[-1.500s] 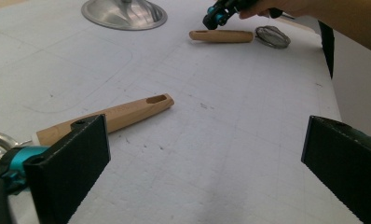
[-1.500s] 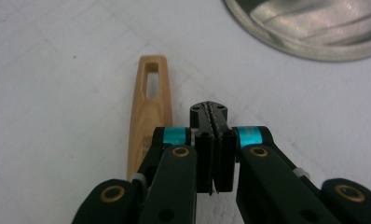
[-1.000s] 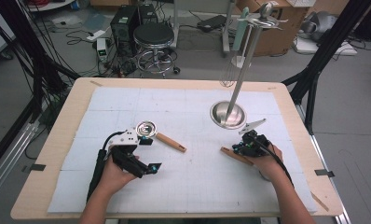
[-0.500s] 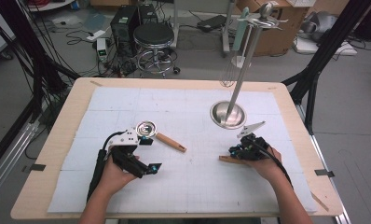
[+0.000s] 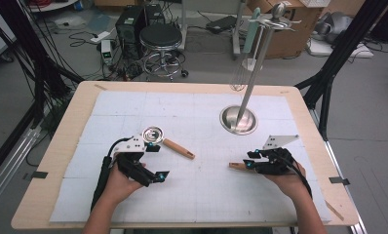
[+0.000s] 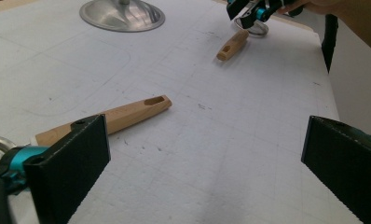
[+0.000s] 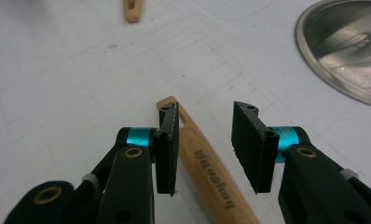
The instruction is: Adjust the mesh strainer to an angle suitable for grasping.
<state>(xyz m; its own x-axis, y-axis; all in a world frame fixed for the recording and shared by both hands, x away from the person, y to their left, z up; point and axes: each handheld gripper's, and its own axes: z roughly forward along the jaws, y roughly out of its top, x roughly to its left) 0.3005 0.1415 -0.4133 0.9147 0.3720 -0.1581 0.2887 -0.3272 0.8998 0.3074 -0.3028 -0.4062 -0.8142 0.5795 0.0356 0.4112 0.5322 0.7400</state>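
Stand base: the round steel dish of the utensil stand is holding just its own slanted pole; a whisk and a green-handled tool are hanging from the top.
Right gripper: I am keeping it low over the wooden handle of a utensil lying on the white mat; its jaws have just been opening and are standing part open, the handle between them, the left pad touching or nearly touching it, the right pad clear.
Handle direction: its long axis is running toward the mat's middle, the slotted end pointing away from my right hand.
Left gripper: I am holding it wide open, gripping nothing.
In the way: a small metal strainer with a wooden handle is lying just ahead of the left gripper, well apart from the right one.
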